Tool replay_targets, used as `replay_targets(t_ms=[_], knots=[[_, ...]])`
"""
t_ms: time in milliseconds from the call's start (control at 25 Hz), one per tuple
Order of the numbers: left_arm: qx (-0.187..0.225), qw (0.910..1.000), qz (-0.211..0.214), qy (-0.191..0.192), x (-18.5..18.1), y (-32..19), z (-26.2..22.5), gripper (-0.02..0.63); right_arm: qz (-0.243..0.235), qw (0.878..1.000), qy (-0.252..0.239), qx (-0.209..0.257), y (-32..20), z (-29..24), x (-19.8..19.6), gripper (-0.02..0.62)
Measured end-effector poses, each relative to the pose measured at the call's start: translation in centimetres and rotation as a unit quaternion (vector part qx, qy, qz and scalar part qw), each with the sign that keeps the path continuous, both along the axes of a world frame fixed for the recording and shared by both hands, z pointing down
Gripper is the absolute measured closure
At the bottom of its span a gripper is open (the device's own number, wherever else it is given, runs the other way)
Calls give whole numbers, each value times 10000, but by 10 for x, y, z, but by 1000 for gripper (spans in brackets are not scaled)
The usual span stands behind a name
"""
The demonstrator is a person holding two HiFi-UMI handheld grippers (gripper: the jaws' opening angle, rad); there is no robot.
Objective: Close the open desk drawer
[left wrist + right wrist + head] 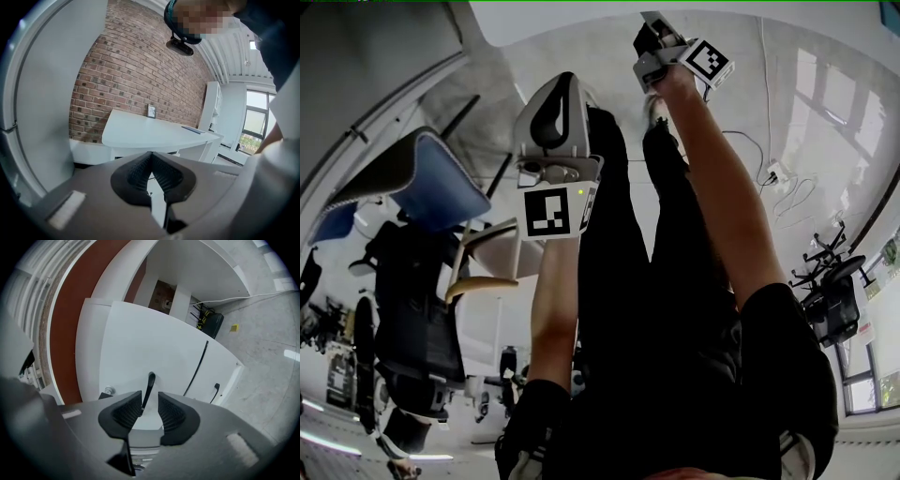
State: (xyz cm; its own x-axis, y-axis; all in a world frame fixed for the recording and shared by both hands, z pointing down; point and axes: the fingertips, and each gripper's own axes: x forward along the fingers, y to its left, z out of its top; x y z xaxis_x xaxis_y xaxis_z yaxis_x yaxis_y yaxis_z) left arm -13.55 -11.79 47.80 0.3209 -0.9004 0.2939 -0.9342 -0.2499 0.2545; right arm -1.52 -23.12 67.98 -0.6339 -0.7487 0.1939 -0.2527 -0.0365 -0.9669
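In the right gripper view a white drawer front (140, 348) fills the middle, with a thin black handle (150, 383) standing on it. My right gripper (150, 406) is open, one jaw on each side of that handle; the handle lies close to the left pad with a gap on the right. My left gripper (151, 171) is shut on nothing and points at a white desk (150, 131) before a brick wall (136, 70). The head view shows the left gripper (558, 94) in the middle and the right gripper (649, 33) at the top, both on outstretched arms.
A second drawer front with its own black handle (216, 390) sits right of a dark seam. A small round lock (109, 390) is left of the jaws. A black box (211, 324) and cables lie on the grey floor. A blue office chair (441, 178) stands to the left.
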Motion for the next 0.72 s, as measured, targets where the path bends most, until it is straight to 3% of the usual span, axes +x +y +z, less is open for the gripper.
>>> replay_targets(t_ms=[80,360,560,720], knots=[[28,10000,-5,-48,0,3,-4,595,-206,9998,3,-50,10,-2,0,463],[71,9998,-102,-160,4,13,-42,595,-654,9925,834,-616,77,0,45,457],[215,9991,-239,-284,10,17,-88,595,-865,9856,1353,-529,92,-40,72,457],[231,9972,-604,-382,9,31,-129,595,-1020,9802,1655,-381,97,-92,79,459]])
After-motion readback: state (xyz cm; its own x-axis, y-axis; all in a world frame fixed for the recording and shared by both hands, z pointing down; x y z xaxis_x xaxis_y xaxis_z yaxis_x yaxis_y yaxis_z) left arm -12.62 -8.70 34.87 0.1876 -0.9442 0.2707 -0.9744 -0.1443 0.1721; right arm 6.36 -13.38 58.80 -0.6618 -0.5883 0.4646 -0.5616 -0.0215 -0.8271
